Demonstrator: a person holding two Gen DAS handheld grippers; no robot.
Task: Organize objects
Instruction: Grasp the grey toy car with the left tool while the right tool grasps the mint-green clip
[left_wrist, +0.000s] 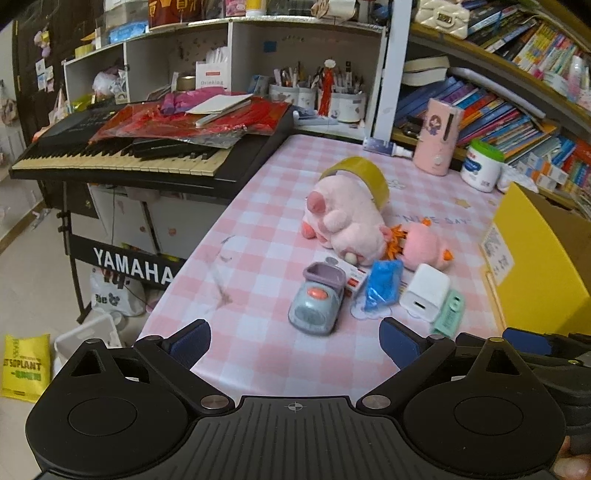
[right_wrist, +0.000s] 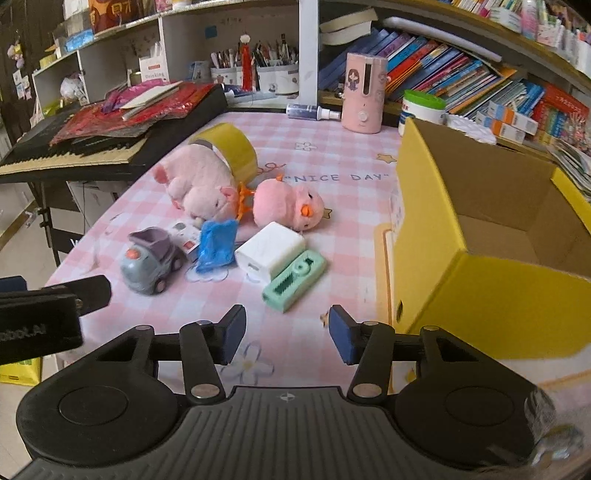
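Note:
A heap of small things lies on the pink checked tablecloth: a grey toy truck, a pink plush pig with a roll of yellow tape leaning on it, a pink plush chick, a blue packet, a white charger and a mint green block. My left gripper is open just short of the truck. My right gripper stands half apart with nothing between its pads, short of the green block.
An open yellow cardboard box stands at the right of the table. A keyboard piled with red papers borders the left side. A pink humidifier, a white jar and bookshelves line the back.

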